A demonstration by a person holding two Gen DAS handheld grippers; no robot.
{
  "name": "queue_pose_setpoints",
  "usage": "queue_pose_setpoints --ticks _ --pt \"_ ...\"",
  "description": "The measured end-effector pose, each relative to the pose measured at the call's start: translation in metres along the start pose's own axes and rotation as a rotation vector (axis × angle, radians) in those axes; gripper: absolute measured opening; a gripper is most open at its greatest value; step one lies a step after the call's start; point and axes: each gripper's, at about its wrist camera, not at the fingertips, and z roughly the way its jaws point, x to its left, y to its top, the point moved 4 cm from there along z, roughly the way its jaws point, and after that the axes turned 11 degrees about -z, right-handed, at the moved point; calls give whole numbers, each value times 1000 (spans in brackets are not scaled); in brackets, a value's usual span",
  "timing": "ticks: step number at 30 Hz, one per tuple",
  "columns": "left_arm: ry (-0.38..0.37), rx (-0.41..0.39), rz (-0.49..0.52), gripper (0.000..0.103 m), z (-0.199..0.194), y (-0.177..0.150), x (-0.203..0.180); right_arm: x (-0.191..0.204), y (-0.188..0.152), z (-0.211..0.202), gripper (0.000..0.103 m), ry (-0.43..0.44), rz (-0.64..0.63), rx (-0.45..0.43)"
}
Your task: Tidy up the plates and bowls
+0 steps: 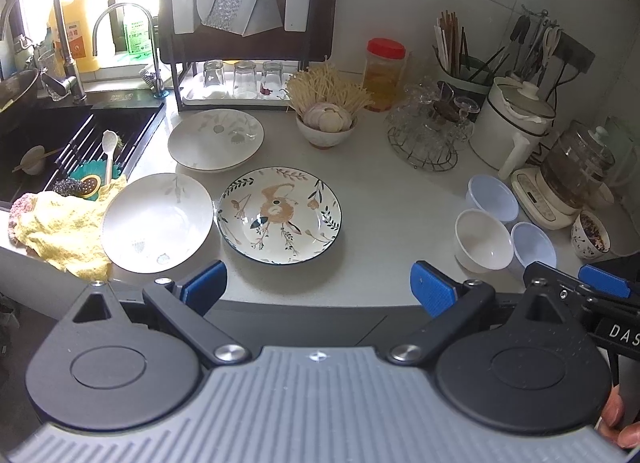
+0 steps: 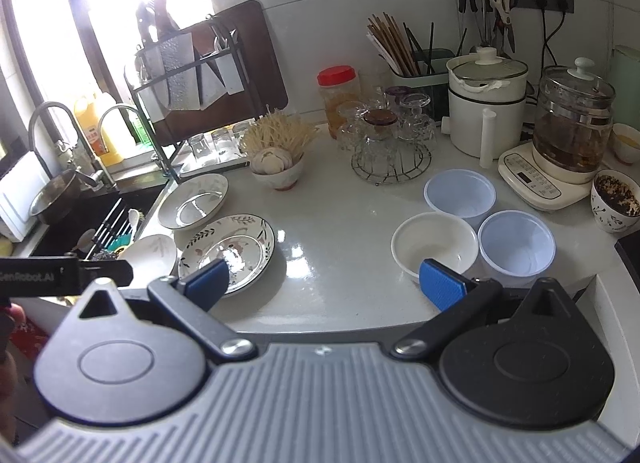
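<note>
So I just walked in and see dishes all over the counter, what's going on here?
A person holds a gripper in each hand above the counter edge; the left gripper and right gripper are both open and empty. Nothing is picked up. Three plates, including the floral plate, lie near the sink. The white bowl and two plastic bowls sit apart.

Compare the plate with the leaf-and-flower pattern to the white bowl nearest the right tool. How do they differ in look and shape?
The patterned plate is wide and shallow; the white bowl is narrower and deeper. The patterned plate carries orange flowers, dark leaves and a dark rim; the white bowl is plain. The patterned plate sits beside two pale plates; the white bowl sits beside two translucent tubs. Both stand upright and empty on the counter.
</note>
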Motion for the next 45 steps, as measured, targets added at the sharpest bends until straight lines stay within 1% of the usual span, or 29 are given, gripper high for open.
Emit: queue_pose_setpoints --ticks 4,11,18,25,31,35,38,40,45 --pt "-3 -3 -19 100 -2 -4 3 2 -4 -1 103 11 -5 -1" --pt "4 -22 -1 100 -14 -13 1 0 -3 -3 103 19 -19 -2" --pt "-2 -28 -14 100 -20 -16 3 0 -5 -7 103 21 -19 -6" --pt "-23 -39 -31 100 -24 -25 1 2 1 -12 103 38 -41 -37" --pt "-7 -33 -22 100 -21 -27 2 1 -2 -15 103 56 -44 -42" --pt "-7 -45 -45 100 -21 -29 3 2 -4 -14 103 70 -57 -35" --pt "-8 -31 -83 100 -19 -32 3 5 -5 -16 103 82 -77 -33" --pt "-6 -22 -89 100 -19 -34 2 6 -5 -18 103 82 -89 -29" --pt "5 -18 -56 100 -17 -40 4 8 -8 -17 103 99 -93 -23"
